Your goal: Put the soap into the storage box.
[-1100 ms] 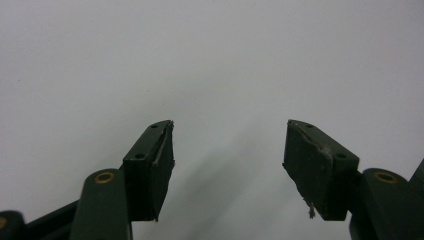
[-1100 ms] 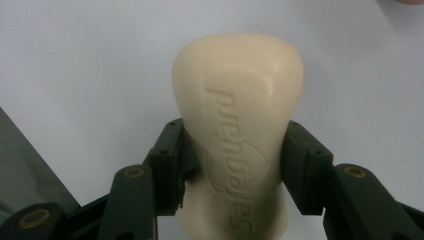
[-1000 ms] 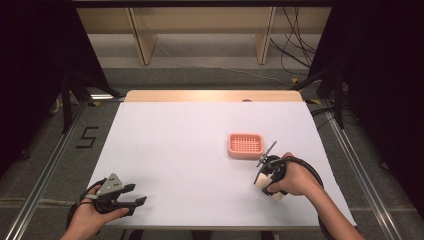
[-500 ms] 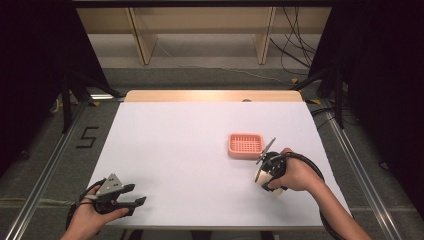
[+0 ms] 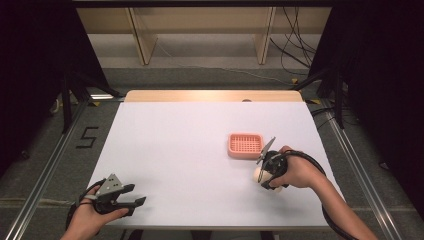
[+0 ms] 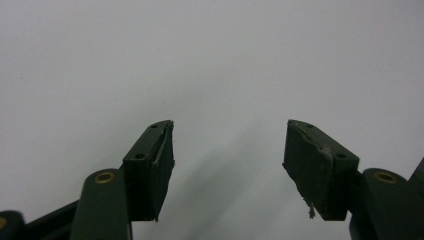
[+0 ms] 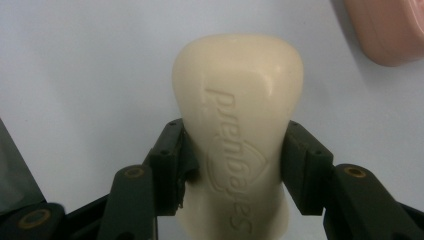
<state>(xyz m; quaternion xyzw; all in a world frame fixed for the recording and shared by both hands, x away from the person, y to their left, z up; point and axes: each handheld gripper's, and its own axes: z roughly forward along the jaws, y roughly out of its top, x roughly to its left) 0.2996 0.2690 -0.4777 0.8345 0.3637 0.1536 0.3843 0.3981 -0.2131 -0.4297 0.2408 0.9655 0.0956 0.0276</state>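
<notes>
A cream bar of soap [image 7: 240, 135] with embossed lettering sits between the jaws of my right gripper [image 7: 232, 170], which is shut on it. From above, the right gripper [image 5: 263, 176] hovers over the white table's right front, with the soap [image 5: 258, 175] peeking out beneath it, just in front of a pink slotted soap dish [image 5: 245, 144]. A corner of that dish [image 7: 387, 30] lies at the top right of the right gripper view. My left gripper [image 6: 230, 155] stands open over bare white tabletop, and from above it [image 5: 137, 202] rests at the front left.
The white table [image 5: 190, 145] ends in a wooden strip [image 5: 212, 96] at the far edge. Metal rails [image 5: 45, 170] run along both sides, with a floor mark "5" [image 5: 86, 137] to the left. Cables [image 5: 295, 55] lie on the floor behind.
The right hand has shifted slightly left and nearer the soap dish's front with the soap still gripped. The left hand has stayed where it was.
</notes>
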